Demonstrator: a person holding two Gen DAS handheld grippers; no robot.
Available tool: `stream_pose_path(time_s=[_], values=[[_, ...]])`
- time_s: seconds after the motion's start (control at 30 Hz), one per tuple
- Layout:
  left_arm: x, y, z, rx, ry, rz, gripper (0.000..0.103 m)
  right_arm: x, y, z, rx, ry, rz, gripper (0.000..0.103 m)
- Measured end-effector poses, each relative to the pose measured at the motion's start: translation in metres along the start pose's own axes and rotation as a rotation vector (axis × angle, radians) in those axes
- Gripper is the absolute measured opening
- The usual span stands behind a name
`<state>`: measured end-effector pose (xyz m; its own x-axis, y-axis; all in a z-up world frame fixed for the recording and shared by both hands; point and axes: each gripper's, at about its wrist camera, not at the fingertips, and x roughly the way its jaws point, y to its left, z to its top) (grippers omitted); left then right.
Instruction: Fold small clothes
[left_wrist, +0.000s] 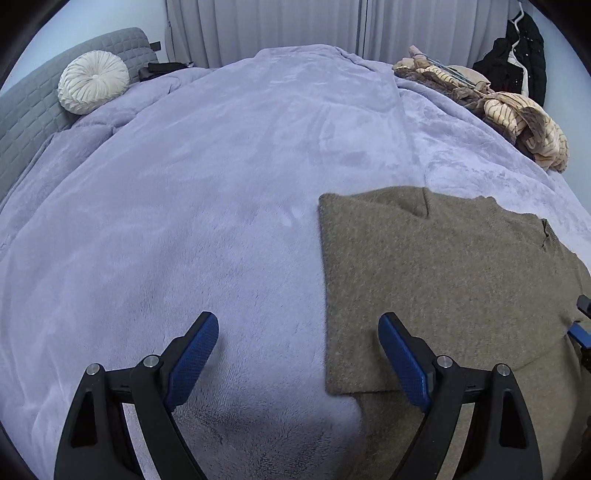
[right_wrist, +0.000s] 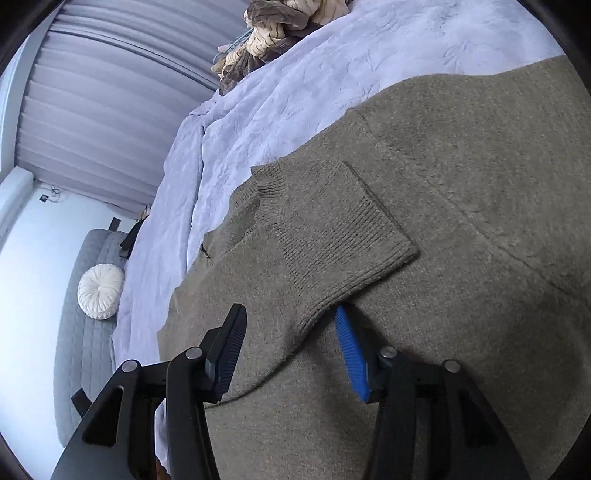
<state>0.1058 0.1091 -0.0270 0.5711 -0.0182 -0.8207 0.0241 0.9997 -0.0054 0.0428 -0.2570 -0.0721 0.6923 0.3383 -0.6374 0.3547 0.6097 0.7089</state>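
An olive-brown knit sweater is laid flat on the lavender plush blanket covering the bed, at about 3 o'clock in the left wrist view. One side looks already folded inward, giving a straight left edge. In the right wrist view a ribbed cuff of the sleeve is seen lying across the body, just beside the ribbed neckline.

The left hand-held gripper is spread wide, nothing between its jaws, hovering over the blanket at the sweater's left edge; its right finger sits above the knit. The right hand-held gripper is also spread, empty, with the cuff's lower corner between its fingers; contact cannot be told.

Handling, judged: the knit is soft, limp and fairly thick, light to moderate in weight, not slippery or fragile. It will drape and sag when lifted, and stretch if pulled by one point. Grip is best taken at the hem corners or folded edge, pinching all layers, both sides lifted together. The plush blanket may drag on the wool, so lifting rather than sliding is advised.

A pile of striped clothes lies at 1 o'clock, a round white cushion at 10 o'clock.
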Motion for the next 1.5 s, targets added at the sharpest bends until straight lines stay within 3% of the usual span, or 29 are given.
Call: stream_pose_path(time_s=[0.07, 0.1, 0.2, 0.3, 0.37, 0.57, 0.63, 0.67, 0.7, 0.8, 0.87, 0.97, 1.0, 1.1, 1.23, 1.37, 1.5], values=[[0.0, -0.008, 0.004, 0.029, -0.007, 0.006, 0.089, 0.006, 0.002, 0.004, 0.015, -0.001, -0.027, 0.019], [0.003, -0.013, 0.004, 0.05, -0.006, 0.015, 0.089, 0.009, 0.003, 0.006, 0.023, 0.002, -0.049, 0.007], [0.014, -0.02, 0.0, 0.114, 0.01, 0.049, 0.089, -0.002, 0.007, 0.004, 0.013, 0.001, -0.045, 0.007], [0.024, -0.016, -0.006, 0.134, 0.019, 0.062, 0.089, -0.015, 0.008, -0.007, -0.064, 0.014, -0.115, 0.007], [0.024, -0.008, -0.001, 0.094, 0.043, 0.037, 0.089, -0.011, 0.002, -0.011, -0.091, 0.031, -0.166, 0.007], [0.033, 0.013, 0.007, -0.004, 0.176, -0.153, 0.086, -0.016, -0.005, -0.011, -0.076, 0.032, -0.085, 0.018], [0.033, 0.013, 0.009, -0.027, 0.194, -0.218, 0.042, -0.018, -0.013, -0.011, -0.052, 0.032, -0.065, 0.019], [0.033, 0.011, 0.011, -0.041, 0.217, -0.28, 0.01, -0.017, -0.014, -0.009, -0.038, 0.034, -0.06, 0.019], [0.03, 0.01, 0.014, -0.06, 0.221, -0.305, 0.008, -0.018, -0.015, -0.01, -0.031, 0.036, -0.06, 0.019], [0.018, 0.007, 0.017, -0.02, 0.166, -0.282, 0.008, -0.019, -0.003, -0.007, -0.074, 0.035, -0.094, 0.009], [0.022, 0.004, 0.013, 0.025, 0.174, -0.258, 0.008, -0.026, 0.005, -0.01, -0.101, 0.023, -0.103, 0.008], [0.034, -0.001, 0.006, 0.098, 0.175, -0.218, 0.009, -0.024, 0.001, -0.014, -0.124, 0.025, -0.195, 0.008], [0.032, -0.002, 0.005, 0.103, 0.163, -0.209, 0.009, -0.023, -0.007, -0.014, -0.104, 0.026, -0.212, 0.001], [0.021, -0.004, 0.006, 0.111, 0.14, -0.173, 0.009, -0.036, -0.03, -0.016, -0.019, 0.009, -0.167, 0.0], [0.003, 0.0, 0.007, 0.11, 0.085, -0.099, 0.009, -0.061, -0.041, -0.02, -0.021, -0.005, -0.152, 0.004], [-0.011, 0.008, 0.015, 0.039, 0.052, -0.117, 0.009, -0.072, -0.023, -0.015, -0.108, -0.037, -0.149, 0.007], [-0.013, -0.009, 0.021, 0.067, 0.034, -0.12, 0.009, -0.063, -0.001, -0.004, -0.16, -0.046, -0.137, 0.007]])
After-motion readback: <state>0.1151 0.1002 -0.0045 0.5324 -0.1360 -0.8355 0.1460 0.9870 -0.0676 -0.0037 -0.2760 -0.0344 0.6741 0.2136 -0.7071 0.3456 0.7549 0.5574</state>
